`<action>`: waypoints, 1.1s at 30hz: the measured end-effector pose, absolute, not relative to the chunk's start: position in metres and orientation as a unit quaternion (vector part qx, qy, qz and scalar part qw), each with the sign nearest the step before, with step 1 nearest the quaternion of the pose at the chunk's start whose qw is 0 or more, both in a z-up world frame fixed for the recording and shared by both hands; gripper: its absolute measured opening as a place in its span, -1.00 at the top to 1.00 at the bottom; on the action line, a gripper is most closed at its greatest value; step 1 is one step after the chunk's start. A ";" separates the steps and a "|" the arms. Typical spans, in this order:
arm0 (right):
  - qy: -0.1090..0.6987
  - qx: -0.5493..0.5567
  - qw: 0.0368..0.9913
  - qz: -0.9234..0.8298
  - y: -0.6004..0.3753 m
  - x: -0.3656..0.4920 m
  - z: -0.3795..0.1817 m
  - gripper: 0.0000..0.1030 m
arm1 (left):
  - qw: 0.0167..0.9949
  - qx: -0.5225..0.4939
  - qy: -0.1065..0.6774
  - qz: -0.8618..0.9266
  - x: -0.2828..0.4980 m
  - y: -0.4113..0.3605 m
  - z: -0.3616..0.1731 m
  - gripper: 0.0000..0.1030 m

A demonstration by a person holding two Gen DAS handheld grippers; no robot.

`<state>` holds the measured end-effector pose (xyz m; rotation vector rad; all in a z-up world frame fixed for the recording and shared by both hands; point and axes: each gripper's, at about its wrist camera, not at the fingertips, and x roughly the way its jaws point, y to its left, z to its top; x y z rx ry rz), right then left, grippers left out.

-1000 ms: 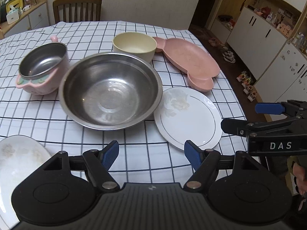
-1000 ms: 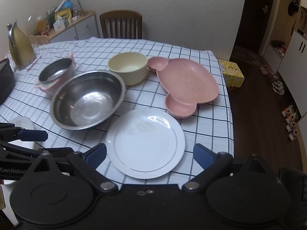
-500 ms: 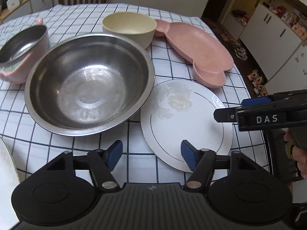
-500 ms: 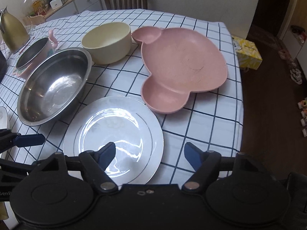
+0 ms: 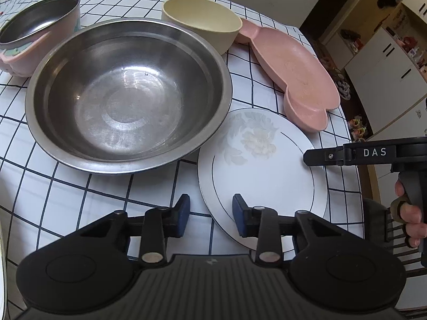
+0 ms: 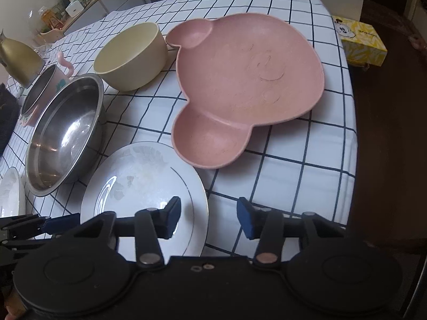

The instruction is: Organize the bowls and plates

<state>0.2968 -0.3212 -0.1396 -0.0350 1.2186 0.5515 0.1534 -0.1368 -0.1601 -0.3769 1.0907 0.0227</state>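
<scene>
1. Reading "DAS" in white letters, the black side of the right tongs (image 5: pixel 315 157) enters the left wrist view from the right edge, its tip over the right rim of the round white plate with a pale flower print and thin dark ring (image 5: pixel 263 176); a hand (image 5: pixel 411 213) grips the handle at lower right.
2. Left tongs (image 5: pixel 210 214): the blue-padded jaws have just been closing and stand apart, straddling the plate's near left rim without pressing it, so nothing is grasped.
3. Right tongs (image 6: pixel 208 214), in the right wrist view: the jaws have also just been closing and are still released, one pad over the plate's (image 6: pixel 144 194) near right rim, the other over bare cloth.
4. The plate lies flat at lower centre on the desk with a white, dark-checked cloth (image 5: pixel 80 194).
5. A large stainless steel bowl (image 5: pixel 128 93) sits just left of the plate, its rim overlapping the plate's edge in both views.
6. Behind: a cream round bowl (image 5: pixel 202 24), a pink bear-shaped divided plate (image 6: pixel 248 88), and at upper left a pink-sided bowl with a steel liner (image 5: pixel 34 26).
7. A second white plate (image 6: pixel 10 194) shows at the left edge.
8. A yellow tissue box (image 6: pixel 360 40) sits beyond the desk's far right corner; its print is too small to read.
</scene>
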 end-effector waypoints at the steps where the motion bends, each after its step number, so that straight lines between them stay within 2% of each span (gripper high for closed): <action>1: 0.567 -0.012 0.782 0.258 -0.322 0.298 -0.140 0.20 | 0.836 -0.185 0.516 0.009 0.153 -0.136 -0.160 0.45; 6: 0.575 0.009 0.770 0.277 -0.326 0.304 -0.142 0.50 | 0.828 -0.217 0.517 0.008 0.154 -0.131 -0.162 0.56; 8: 0.576 0.011 0.767 0.281 -0.326 0.305 -0.143 0.60 | 0.825 -0.226 0.518 0.012 0.155 -0.126 -0.164 0.73; 11: 0.580 0.019 0.762 0.288 -0.327 0.306 -0.145 0.74 | 0.824 -0.236 0.515 0.008 0.153 -0.121 -0.166 0.75; 33: 0.573 0.068 0.773 0.266 -0.347 0.257 -0.139 0.81 | 0.816 -0.252 0.520 -0.019 0.125 -0.115 -0.160 0.78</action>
